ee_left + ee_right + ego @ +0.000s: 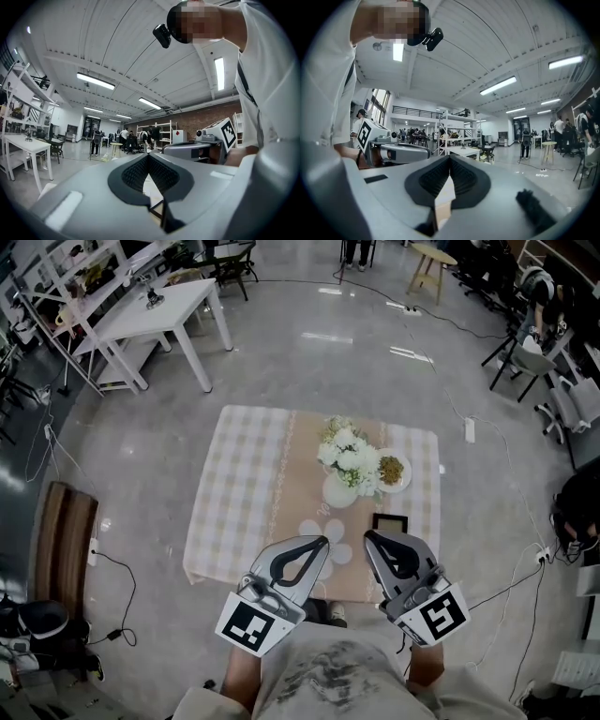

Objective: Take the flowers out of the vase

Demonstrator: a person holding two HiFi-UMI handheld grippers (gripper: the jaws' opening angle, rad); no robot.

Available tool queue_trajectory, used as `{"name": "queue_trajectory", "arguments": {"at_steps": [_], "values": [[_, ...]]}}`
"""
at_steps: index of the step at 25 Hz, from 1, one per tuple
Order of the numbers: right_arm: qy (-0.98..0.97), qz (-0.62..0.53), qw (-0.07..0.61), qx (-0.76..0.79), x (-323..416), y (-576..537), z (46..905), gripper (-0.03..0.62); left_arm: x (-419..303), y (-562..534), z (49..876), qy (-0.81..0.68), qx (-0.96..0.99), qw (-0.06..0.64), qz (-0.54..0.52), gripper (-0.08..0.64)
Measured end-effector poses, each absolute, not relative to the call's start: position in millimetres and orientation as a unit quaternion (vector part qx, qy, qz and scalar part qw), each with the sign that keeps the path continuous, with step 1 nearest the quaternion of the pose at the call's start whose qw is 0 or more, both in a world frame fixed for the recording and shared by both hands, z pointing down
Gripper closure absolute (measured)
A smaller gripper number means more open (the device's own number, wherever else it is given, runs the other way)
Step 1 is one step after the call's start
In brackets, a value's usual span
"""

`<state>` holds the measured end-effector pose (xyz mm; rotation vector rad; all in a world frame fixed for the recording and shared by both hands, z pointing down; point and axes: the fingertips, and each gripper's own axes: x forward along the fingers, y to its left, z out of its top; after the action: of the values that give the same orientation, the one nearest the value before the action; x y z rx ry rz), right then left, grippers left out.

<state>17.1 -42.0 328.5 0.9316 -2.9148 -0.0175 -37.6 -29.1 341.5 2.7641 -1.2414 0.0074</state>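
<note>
- Your table [234, 507], under a checked cloth, stands on a glossy grey floor [309, 362].
- It holds one vase [337, 493], one bunch of flowers [349, 457] and one plate [407, 476].
- Your left gripper [323, 542] and right gripper [368, 536] are both pressed together, empty.

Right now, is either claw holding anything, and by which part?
Nothing is held. The left claw and the right claw are both shut and empty, short of the flowers, which stand in the vase on the table.
</note>
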Motion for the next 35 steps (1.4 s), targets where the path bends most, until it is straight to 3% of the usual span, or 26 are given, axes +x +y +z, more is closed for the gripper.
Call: {"name": "queue_trajectory", "arguments": {"at_steps": [21, 35], "values": [[-0.928, -0.007, 0.073, 0.365, 7.5, -73.7, 331.4, 0.575, -56.1, -74.7, 379.2, -0.362, 0.929, 0.073, 0.004, 0.525], [-0.933, -0.001, 0.07, 0.354, 22.4, -93.8, 335.1, 0.575, -40.7, -94.2, 405.6, -0.375, 0.923, 0.077, 0.027, 0.442]]}}
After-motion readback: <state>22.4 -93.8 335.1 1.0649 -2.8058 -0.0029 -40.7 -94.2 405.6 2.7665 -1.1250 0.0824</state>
